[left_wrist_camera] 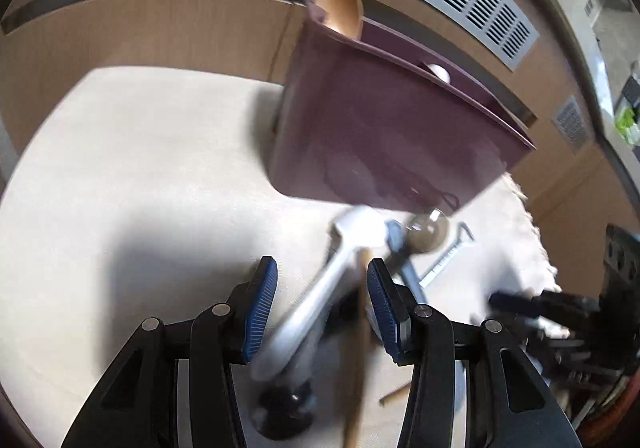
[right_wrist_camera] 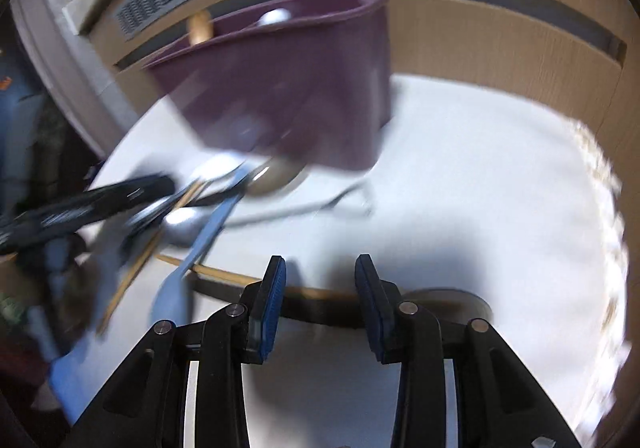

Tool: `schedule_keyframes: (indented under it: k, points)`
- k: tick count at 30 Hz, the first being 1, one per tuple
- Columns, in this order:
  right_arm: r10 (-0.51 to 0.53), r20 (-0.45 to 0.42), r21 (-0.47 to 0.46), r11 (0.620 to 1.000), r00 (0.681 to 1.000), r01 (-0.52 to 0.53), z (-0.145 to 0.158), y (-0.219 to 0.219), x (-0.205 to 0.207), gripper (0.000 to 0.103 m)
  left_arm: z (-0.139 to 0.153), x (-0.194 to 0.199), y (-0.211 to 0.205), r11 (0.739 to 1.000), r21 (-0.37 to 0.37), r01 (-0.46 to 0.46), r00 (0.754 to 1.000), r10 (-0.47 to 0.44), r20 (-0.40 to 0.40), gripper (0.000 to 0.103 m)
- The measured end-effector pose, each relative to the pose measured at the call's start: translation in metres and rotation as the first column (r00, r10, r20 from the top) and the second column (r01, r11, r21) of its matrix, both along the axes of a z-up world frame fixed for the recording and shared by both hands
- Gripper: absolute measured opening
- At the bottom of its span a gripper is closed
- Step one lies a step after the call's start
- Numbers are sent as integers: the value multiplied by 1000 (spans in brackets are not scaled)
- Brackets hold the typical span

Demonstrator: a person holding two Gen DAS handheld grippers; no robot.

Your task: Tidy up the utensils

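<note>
The task looks only begun. In the purple holder, which stands on the white cloth, there are a wooden spoon and one white-headed utensil. Most utensils lie in a heap in front of it. The left gripper is spread, with a silver handle between its pads but not pinched, as far as the blur allows. The right gripper is spread and empty. The crossed handles may hinder a clean pick.

Each wrist camera looks steeply down along its own tool, close above the counter; both share the purple holder and the utensil pile.
</note>
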State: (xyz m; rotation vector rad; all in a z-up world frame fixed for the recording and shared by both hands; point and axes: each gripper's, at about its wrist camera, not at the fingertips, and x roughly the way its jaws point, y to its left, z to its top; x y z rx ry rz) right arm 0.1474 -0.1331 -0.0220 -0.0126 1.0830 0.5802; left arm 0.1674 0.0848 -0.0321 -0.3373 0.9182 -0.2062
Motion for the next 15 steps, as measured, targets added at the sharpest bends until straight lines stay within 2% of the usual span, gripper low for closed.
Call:
schedule_keyframes:
  k: [6, 12, 15]
  points:
    - [50, -19, -5, 999, 999, -51, 8, 6, -34, 35, -1, -24, -24, 997, -17, 75, 997, -75, -26, 48]
    - [28, 81, -48, 999, 996, -25, 28, -7, -37, 34, 2, -59, -35, 988, -78, 137, 987, -142, -68, 48]
    - [7, 82, -55, 998, 997, -3, 30, -2, -34, 34, 7, -68, -37, 991, -51, 127, 989, -130, -69, 48]
